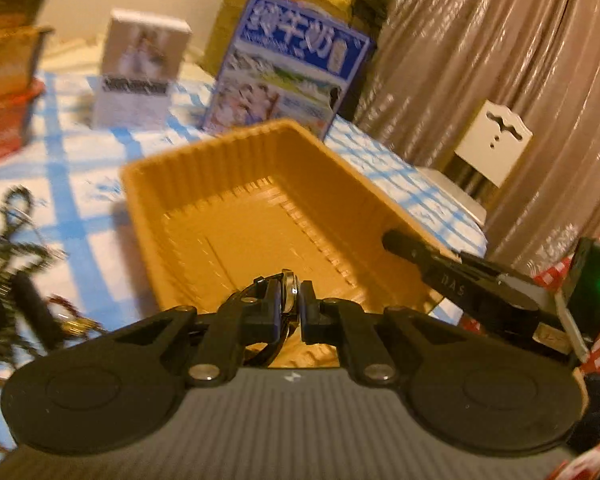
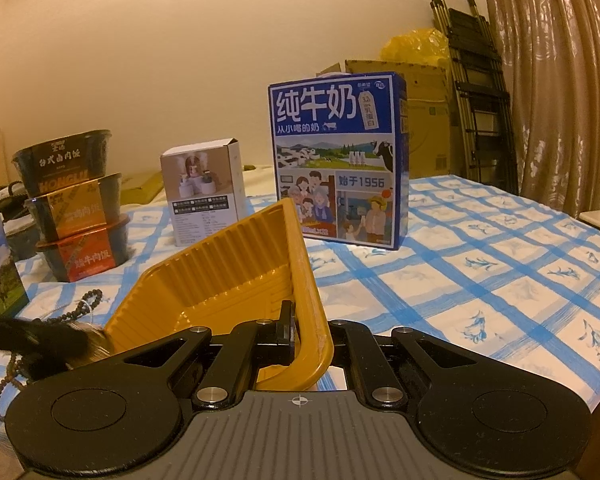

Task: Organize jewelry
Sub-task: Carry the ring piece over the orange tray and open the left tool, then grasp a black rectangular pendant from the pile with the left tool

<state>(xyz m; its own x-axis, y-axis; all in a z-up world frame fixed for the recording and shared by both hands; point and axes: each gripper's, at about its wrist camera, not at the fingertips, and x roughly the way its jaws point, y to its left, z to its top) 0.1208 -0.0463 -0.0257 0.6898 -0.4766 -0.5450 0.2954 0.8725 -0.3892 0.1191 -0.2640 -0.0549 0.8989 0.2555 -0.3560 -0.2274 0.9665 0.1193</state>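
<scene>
Left gripper [image 1: 293, 300] is clamped on a metal-cased wristwatch [image 1: 289, 289], held above the near edge of the orange ribbed plastic tray [image 1: 204, 168]. Right gripper [image 2: 311, 334] pinches the tray's right wall [image 2: 306, 280]; a dark beaded strand [image 2: 82, 308] lies on the blue-checked tablecloth [image 2: 500, 280], left of the tray.

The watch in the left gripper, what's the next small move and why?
Probably lower the left gripper a little and open it: the watch hangs over the bare floor of the yellow tray, while the right gripper clamps the tray's wall.
</scene>
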